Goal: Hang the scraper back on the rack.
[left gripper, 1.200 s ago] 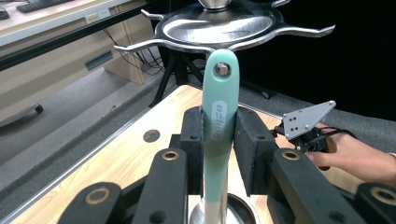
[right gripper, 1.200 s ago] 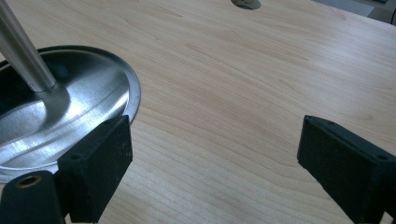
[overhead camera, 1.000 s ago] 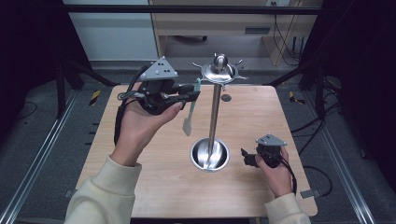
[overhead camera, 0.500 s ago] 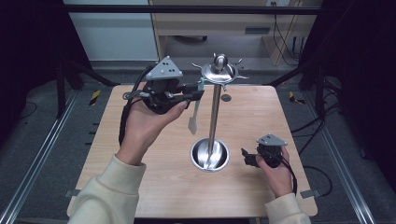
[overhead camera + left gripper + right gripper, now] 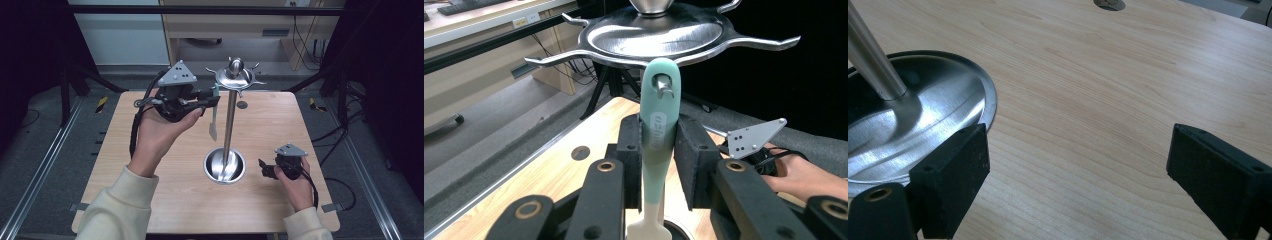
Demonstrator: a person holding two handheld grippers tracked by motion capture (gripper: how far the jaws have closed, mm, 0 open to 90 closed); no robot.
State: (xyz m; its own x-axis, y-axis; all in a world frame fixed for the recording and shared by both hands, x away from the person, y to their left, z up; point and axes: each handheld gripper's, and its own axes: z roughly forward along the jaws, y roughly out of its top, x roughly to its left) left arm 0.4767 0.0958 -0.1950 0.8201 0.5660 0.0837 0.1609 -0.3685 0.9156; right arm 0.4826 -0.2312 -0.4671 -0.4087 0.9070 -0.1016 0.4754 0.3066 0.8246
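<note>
Your left gripper [image 5: 659,165] moved the green spatula [image 5: 658,130] up onto a rack hook [image 5: 663,86]; it's pinching it tight. Right gripper [image 5: 1078,170] wide open, w/ nothing in it.

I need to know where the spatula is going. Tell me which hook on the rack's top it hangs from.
The spatula hangs on the short hook pointing toward the left hand-held gripper; the other hooks are bare.

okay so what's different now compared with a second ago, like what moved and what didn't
The left gripper has carried the green-handled utensil up and toward the stand's hook ring, so a hook now sits in the hole at the handle's tip. Its jaws stay clamped on the handle throughout. The right gripper has stayed put beside the stand's base, jaws open, and the stand has not shifted.
</note>
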